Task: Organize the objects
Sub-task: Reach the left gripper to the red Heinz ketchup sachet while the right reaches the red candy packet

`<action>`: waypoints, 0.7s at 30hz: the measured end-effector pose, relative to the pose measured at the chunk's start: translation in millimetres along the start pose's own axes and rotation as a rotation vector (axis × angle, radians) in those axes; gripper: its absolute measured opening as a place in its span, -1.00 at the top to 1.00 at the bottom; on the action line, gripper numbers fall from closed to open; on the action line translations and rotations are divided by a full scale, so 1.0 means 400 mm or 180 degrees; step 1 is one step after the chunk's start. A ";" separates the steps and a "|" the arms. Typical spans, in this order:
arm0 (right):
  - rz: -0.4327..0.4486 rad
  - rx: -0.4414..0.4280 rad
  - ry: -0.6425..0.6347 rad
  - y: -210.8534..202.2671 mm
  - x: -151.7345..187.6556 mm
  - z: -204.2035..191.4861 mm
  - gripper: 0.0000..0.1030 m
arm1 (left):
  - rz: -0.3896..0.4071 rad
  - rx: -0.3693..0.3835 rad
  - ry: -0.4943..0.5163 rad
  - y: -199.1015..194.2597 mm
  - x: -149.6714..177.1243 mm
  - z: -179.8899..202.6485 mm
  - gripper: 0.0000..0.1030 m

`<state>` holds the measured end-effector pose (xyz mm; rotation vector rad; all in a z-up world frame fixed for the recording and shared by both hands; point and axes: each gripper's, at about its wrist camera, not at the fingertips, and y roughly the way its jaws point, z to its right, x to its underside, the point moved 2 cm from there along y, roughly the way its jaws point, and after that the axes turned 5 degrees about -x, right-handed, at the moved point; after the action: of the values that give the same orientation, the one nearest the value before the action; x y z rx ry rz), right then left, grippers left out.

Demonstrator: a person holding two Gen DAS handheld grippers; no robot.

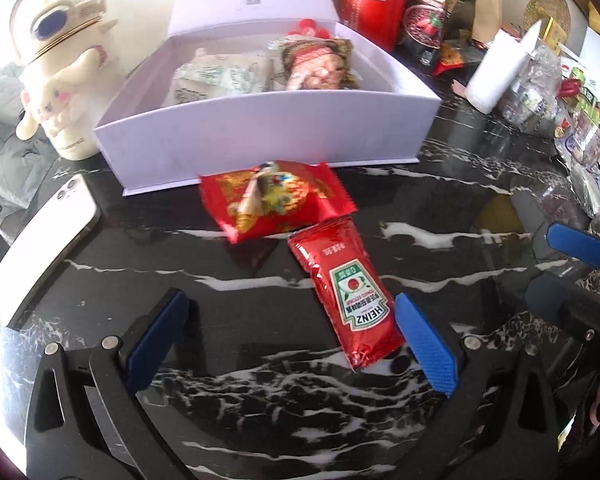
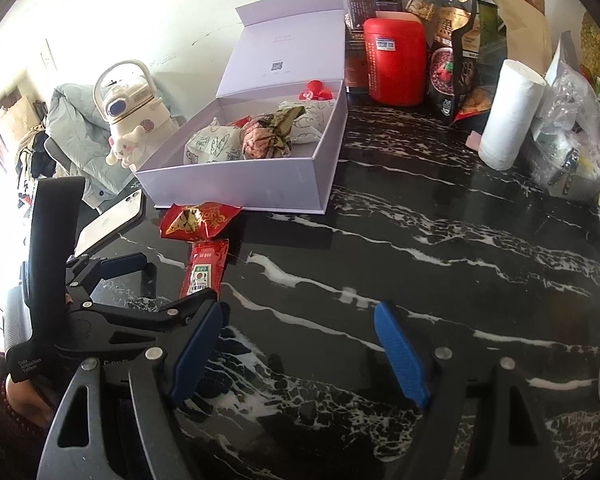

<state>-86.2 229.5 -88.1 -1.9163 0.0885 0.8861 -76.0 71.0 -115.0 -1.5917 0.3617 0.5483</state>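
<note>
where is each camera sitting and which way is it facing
Left wrist: on the left tongs, angled down at the ketchup sachet, with the white box beyond; own open fingers show.
Right wrist: on the right tongs, open over bare marble table; left tongs and a hand show.
Shared: sachet, red snack packet, box, phone.

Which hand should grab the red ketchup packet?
Probably the left. The left gripper already hangs over the red ketchup packet, jaws open around its near end. The right gripper stands open over bare black marble table, off to the side.
</note>
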 end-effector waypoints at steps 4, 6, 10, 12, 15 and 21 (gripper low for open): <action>-0.0078 -0.0052 -0.0059 0.024 -0.004 -0.025 -0.55 | -0.0012 -0.0106 -0.0089 0.001 -0.001 -0.039 -1.00; -0.0111 -0.0077 -0.0084 0.037 -0.008 -0.036 -0.55 | -0.0004 -0.0175 -0.0088 -0.001 0.003 -0.054 -0.99; -0.0158 -0.0155 -0.0159 0.061 -0.021 -0.061 -0.55 | 0.0030 -0.0181 -0.0119 -0.006 0.008 -0.088 -0.93; -0.0179 -0.0180 -0.0222 0.076 -0.031 -0.076 -0.55 | 0.0057 -0.0179 -0.0128 -0.007 0.008 -0.107 -0.89; -0.0194 -0.0226 -0.0317 0.098 -0.052 -0.101 -0.55 | 0.0138 -0.0217 -0.0180 -0.013 0.008 -0.132 -0.64; -0.0207 -0.0274 -0.0627 0.158 -0.108 -0.152 -0.55 | 0.0235 -0.0260 -0.0333 -0.019 0.004 -0.193 -0.04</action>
<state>-111.4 135.0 -93.8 -1.8892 -0.1308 1.0439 -60.5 -4.7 -107.0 -1.6257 0.3236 0.7080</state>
